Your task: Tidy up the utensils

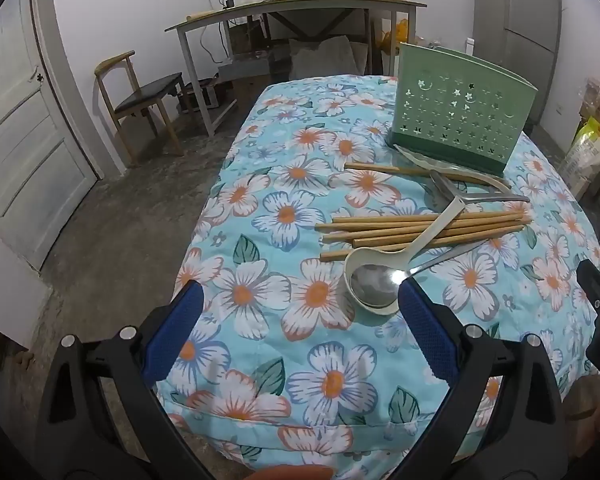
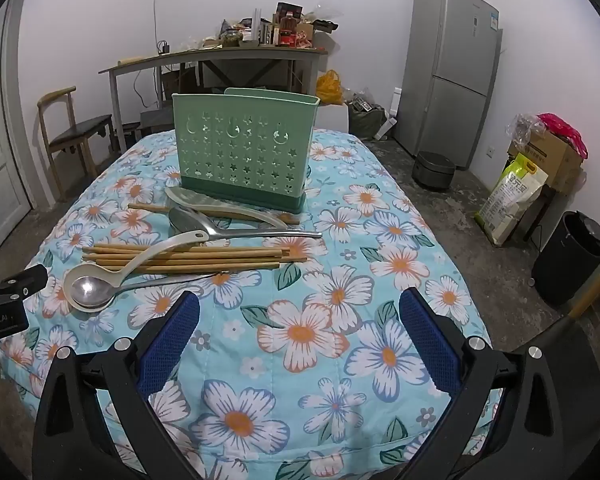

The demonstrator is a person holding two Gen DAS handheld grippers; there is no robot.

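Note:
A green perforated utensil holder (image 2: 244, 152) (image 1: 460, 120) stands upright on the floral tablecloth (image 2: 300, 336). In front of it lie several bamboo chopsticks (image 2: 188, 258) (image 1: 420, 228), a white plastic ladle (image 2: 112, 276) (image 1: 380, 280), a metal spoon (image 2: 88, 290) whose bowl rests in the ladle, a large metal spoon (image 2: 228, 226) and a pale green rice paddle (image 2: 220, 206). My left gripper (image 1: 300, 292) is open, its right pad beside the ladle bowl. My right gripper (image 2: 300, 300) is open and empty above the cloth, right of the utensils.
A wooden chair (image 1: 140, 96) and a cluttered side table (image 2: 220, 56) stand behind. A fridge (image 2: 452, 72), rice cooker (image 2: 434, 168), bags and a black bin (image 2: 572, 260) are to the right. A door (image 1: 20, 128) is at the left.

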